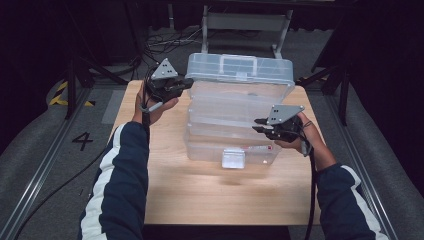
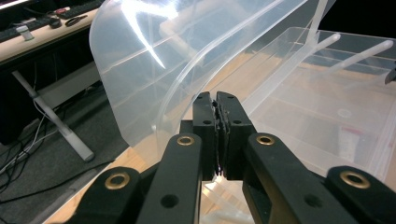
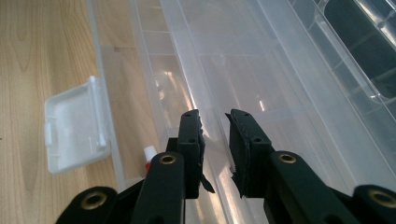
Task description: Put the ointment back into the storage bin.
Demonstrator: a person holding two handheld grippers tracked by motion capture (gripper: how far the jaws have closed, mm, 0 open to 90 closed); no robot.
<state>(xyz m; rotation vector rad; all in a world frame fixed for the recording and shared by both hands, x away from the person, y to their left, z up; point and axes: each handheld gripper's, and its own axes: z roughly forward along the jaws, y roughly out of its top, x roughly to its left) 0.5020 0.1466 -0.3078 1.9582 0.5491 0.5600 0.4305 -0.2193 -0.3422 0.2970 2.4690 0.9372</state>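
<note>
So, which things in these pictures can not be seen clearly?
- High view: whether the left tool touches the lid of the clear box; too small.
- Left gripper view: anything thin between the tool's closed jaws; the pads hide it.
- Right gripper view: a small white and red thing in the box, partly behind the right tool.

Pale wood surface under bright overhead light. Grey carpet floor, metal rails along both sides, painted "4". Black cables behind. Grey bench frame at back. Surroundings dark.
</note>
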